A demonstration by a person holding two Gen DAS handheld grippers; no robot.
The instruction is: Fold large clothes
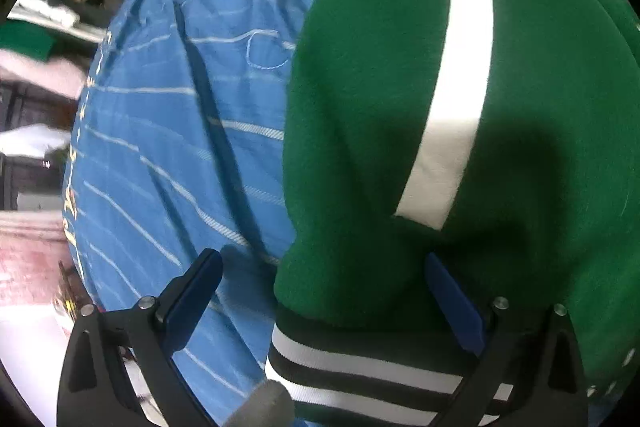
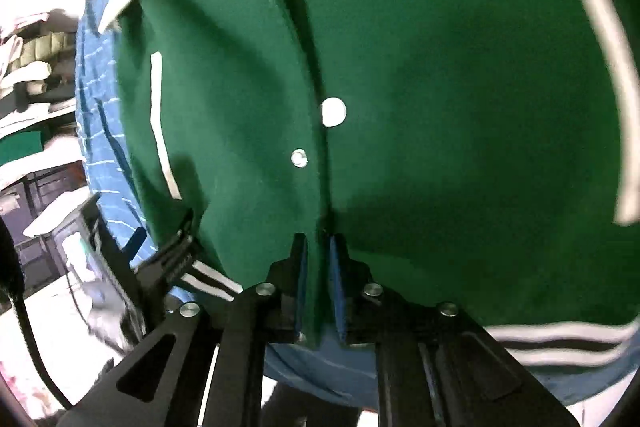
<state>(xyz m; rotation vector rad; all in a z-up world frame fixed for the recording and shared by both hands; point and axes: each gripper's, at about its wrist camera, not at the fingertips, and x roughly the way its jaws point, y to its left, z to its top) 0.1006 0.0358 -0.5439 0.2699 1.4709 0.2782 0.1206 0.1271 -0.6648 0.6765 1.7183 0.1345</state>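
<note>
Your left gripper [image 1: 324,267] hangs released, fingers spread wide over the striped hem [image 1: 360,367] of the green varsity jacket [image 1: 380,107], which lies flat on the blue striped bedspread [image 1: 180,107]. Further right, your right gripper [image 2: 319,259] is clenched on the jacket's front snap-button placket [image 2: 320,187] near the hem.

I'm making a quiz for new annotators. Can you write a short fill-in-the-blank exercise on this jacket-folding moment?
1. The green jacket lies on a striped bedsheet whose colour is ____.
2. The right gripper has its jaws ____ on the jacket's front edge.
3. The left gripper has its jaws ____, straddling the jacket's striped hem.
4. The snap buttons on the jacket front are ____ in colour.

Missing words: blue; shut; open; white
</note>
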